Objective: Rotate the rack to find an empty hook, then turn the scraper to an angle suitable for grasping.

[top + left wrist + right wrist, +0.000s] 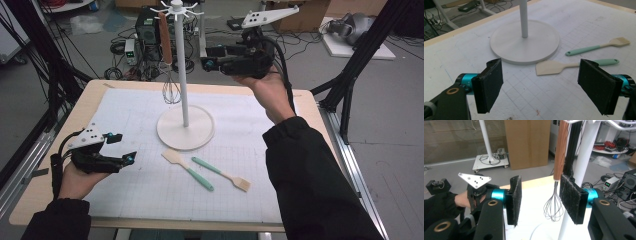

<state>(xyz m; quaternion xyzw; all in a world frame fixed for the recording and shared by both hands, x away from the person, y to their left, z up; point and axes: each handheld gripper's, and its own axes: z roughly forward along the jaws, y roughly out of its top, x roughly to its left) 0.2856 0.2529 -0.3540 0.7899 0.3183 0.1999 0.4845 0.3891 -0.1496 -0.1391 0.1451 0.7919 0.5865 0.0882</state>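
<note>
Left hand-held gripper (122,148) low, jaws wide apart; right hand-held gripper (206,62) raised, jaws parted, empty.

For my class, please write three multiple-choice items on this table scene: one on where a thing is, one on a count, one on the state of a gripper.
1. Where is the whisk?
A. Lying flat on the mat
B. Hanging from the white stand
C. Held in the left gripper

2. How many spatulas with green handles lie on the mat?
A. One
B. Two
C. Four

3. How do the jaws of the left gripper stand?
A. Open, with nothing between them
B. Shut on a spatula
C. Shut on the stand's pole

Answers:
1. B: its wooden handle hangs from a hook at the stand's top, wires down.
2. B: the first spatula and the second spatula lie side by side in front of the stand's base.
3. A: in the left gripper view the pads stand wide apart over bare mat.
</note>
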